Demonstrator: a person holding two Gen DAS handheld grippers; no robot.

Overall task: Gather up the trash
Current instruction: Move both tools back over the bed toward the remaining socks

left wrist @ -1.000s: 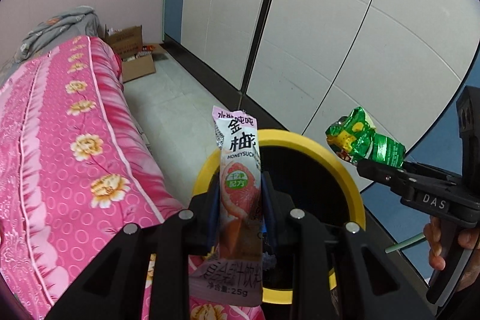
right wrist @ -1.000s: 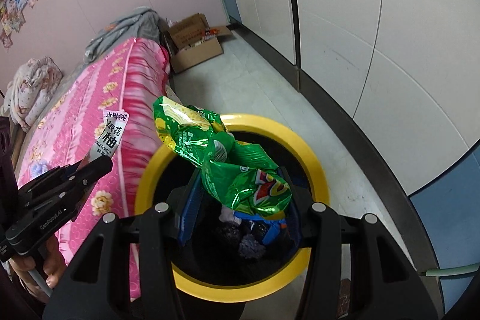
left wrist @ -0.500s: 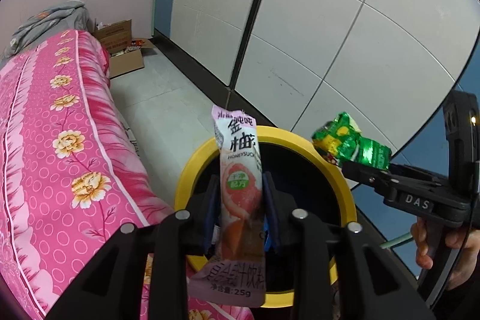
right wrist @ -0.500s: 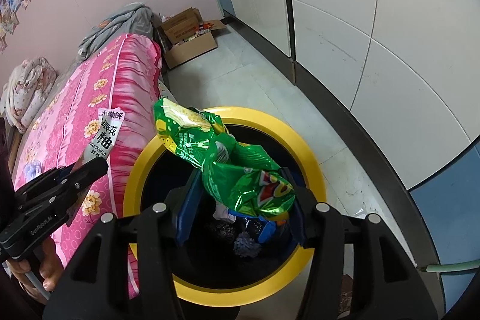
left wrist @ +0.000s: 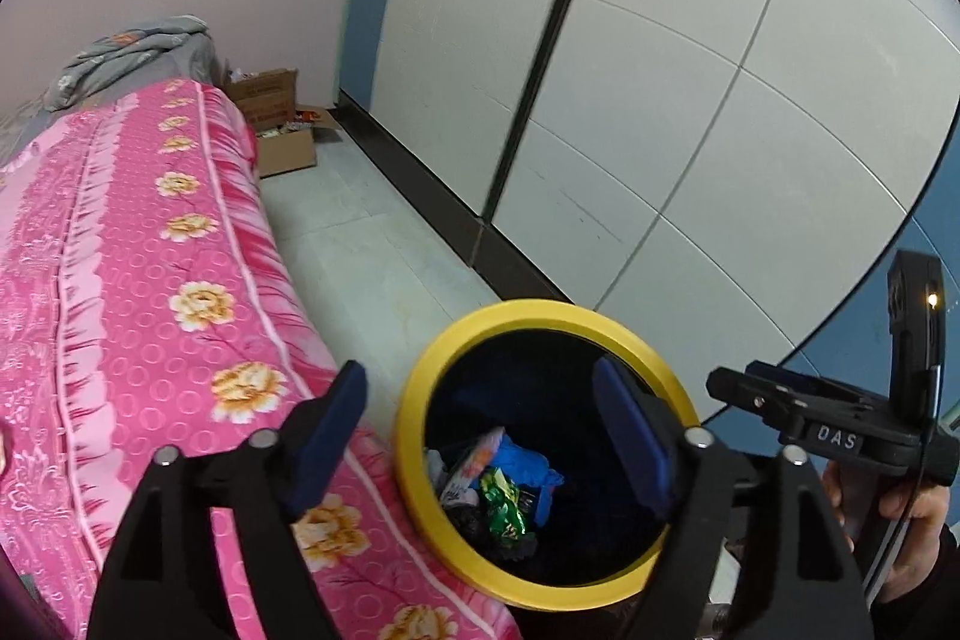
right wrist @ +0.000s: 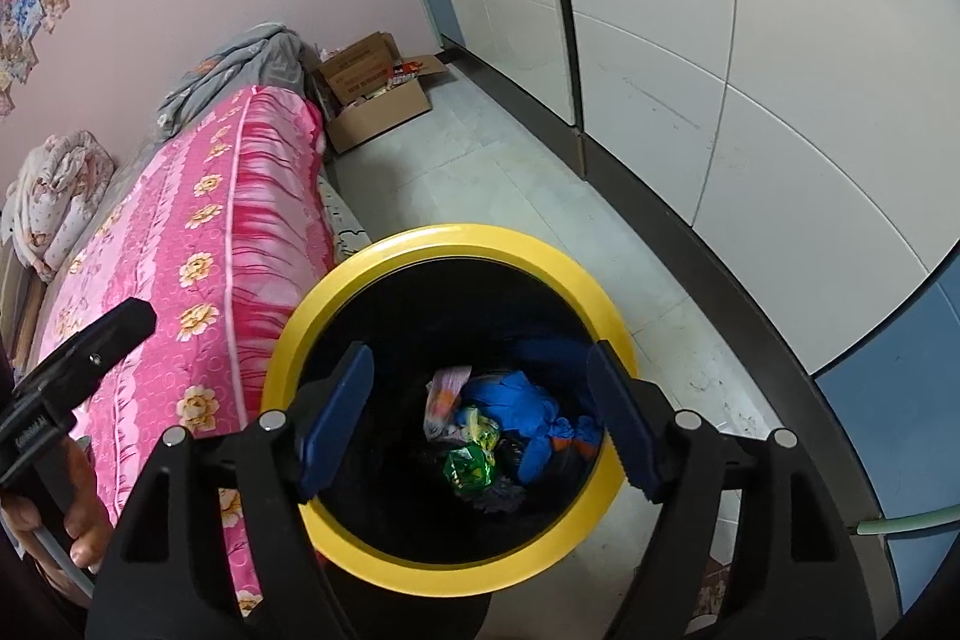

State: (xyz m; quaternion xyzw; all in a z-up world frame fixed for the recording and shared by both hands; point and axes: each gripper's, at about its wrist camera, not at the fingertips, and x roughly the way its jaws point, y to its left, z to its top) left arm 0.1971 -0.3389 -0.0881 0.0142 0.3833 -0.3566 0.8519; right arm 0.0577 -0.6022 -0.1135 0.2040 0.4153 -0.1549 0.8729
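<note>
A second ago each gripper pinched a wrapper over the bin; both wrappers have since dropped in, and the jaws are spreading. The left gripper (left wrist: 480,436) hangs over the near left side of the yellow-rimmed bin (left wrist: 420,400), its blue pads (left wrist: 333,418) wide apart and opening further, with nothing between them. The right gripper (right wrist: 480,418) is poised right above the bin's mouth, likewise opening wide and empty. Down in the dark of the bin lie the pink drink sachet (right wrist: 447,391) and the green snack bag (right wrist: 471,466), beside a crumpled blue glove (right wrist: 522,406) and some darker scraps that are hard to make out. In the left view the same sachet (left wrist: 474,460) and green bag (left wrist: 504,505) show at the bottom. The bin stands on the pale tiled floor (right wrist: 480,172), tight against the right edge of the bed with its pink flowered cover (left wrist: 120,280). So this pair of drops looks finished. What is left I cannot judge for certain: the visible stretch of bed and floor shows no loose litter, though a cardboard box (right wrist: 378,100) far off by the wall holds jumbled things too small to tell.
</note>
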